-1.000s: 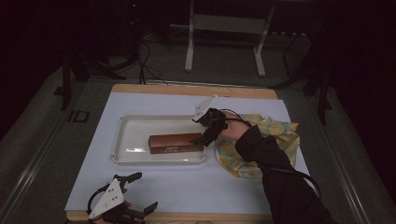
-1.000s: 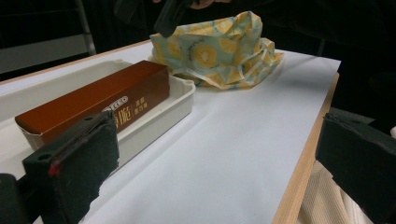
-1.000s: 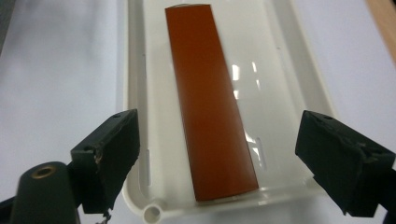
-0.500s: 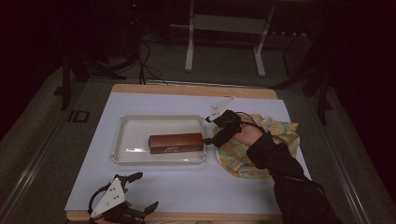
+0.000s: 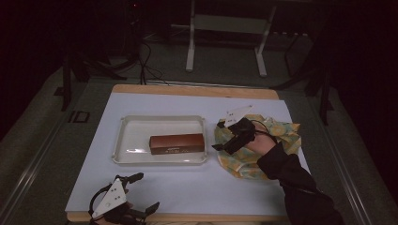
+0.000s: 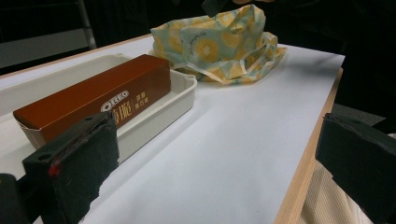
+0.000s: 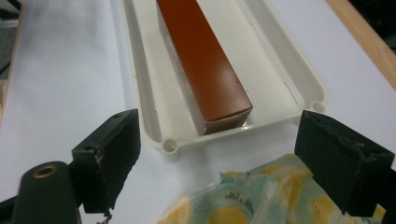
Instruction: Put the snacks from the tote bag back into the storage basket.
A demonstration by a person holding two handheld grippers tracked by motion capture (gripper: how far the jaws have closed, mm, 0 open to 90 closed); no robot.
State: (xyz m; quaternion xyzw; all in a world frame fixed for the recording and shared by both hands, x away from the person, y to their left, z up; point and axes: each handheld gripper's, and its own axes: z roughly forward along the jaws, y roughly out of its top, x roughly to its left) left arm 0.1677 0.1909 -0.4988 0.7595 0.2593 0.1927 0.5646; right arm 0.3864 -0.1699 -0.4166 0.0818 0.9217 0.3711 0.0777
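at the near left corner of the table (image 5: 187, 187), just by the wooden near edge: the left gripper (image 5: 124, 206), resting idle with jaws spread wide and nothing between them. in the left gripper view, plenty of bare white surface ahead of those jaws, then the tray and the bag beyond.

further right, in the middle of the table: the white tray (image 5: 123, 140), with the brown cookie box (image 5: 177, 143) lying flat inside, long side running left to right, closer to the near wall and the right wall of the tray. in the right gripper view, the end of the box almost against the rim, but hard to tell if touching.

to the right again, just beside the tray: the crumpled yellow-patterned bag (image 5: 281, 133), and above its left part the right gripper (image 5: 224, 137), jaws spread wide, empty, pointed toward the tray.

probably the step in hand: taking hold of the bag. best to lower straight down onto a raised fold, close only on fabric, lift slowly to see that the cloth follows. better not to drift left, since the tray rim is very near the bag's edge and could be knocked.

open room: wide free strip along the near side, some free strip on the far side, little space at the right edge under the bag.
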